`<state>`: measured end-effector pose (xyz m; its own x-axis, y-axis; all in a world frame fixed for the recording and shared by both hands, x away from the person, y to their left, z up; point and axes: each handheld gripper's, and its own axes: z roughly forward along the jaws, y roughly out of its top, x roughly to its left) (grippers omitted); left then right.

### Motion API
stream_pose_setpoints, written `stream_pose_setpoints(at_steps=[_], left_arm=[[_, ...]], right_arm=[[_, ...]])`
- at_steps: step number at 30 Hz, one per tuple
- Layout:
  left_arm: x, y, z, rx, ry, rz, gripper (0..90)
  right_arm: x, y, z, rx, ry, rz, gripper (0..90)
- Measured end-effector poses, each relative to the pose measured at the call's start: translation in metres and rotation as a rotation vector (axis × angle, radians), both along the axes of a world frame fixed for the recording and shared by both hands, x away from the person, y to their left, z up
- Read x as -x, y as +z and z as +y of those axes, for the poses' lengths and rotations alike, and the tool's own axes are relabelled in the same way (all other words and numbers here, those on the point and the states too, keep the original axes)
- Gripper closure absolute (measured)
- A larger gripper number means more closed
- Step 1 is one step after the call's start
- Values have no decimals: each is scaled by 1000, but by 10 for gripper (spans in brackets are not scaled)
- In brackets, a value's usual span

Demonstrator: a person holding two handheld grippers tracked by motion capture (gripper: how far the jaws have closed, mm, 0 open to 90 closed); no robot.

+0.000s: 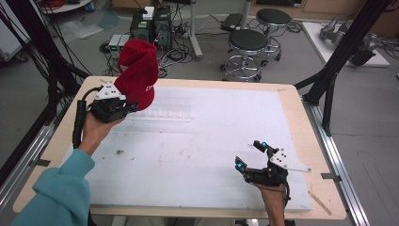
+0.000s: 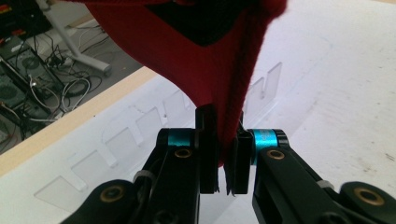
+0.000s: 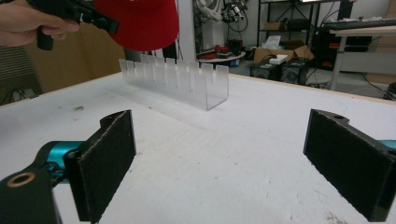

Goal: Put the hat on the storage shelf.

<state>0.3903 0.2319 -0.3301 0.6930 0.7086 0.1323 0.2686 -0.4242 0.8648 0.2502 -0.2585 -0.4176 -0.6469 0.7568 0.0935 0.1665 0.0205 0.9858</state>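
Two hand-held grippers in use: the left hand-held gripper is clamped on a red knitted wool hat, held above the clear slotted acrylic rack. The right hand-held gripper stands apart, empty, low over the white counter. Next move likely calls for lowering the hat onto the rack.

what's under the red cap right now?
Lifted by the left gripper, the red cap hangs over the clear slotted rack and the white table cover. The rack's far end is hidden behind it.

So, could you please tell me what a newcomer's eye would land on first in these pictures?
The red cap, held up over the table's far left corner, clamped in the left tongs. Behind it on the white table stands a clear slotted rack. Near the front right edge, the right tongs gape wide with nothing between them.
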Motion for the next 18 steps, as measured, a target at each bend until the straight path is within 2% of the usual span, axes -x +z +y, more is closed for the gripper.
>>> stream_pose_setpoints(at_steps=[2,4,6,7,11,18], left_arm=[[-2,-2,0,-1,7,1,853],[-9,-7,1,4,21,20,852],[-10,-9,1,6,24,25,852],[-14,-12,0,-5,33,29,852],[-18,-16,-1,-21,43,45,852],[-21,-21,-4,-29,51,56,852]], right_arm=[[-1,-5,-1,2,-5,3,81],[-2,-8,-3,17,-9,28,81],[-2,-11,-5,19,-16,26,81],[-1,-17,-8,-3,-25,23,81],[1,-26,-12,-4,-38,46,81],[-1,-30,-14,-14,-58,45,81]])
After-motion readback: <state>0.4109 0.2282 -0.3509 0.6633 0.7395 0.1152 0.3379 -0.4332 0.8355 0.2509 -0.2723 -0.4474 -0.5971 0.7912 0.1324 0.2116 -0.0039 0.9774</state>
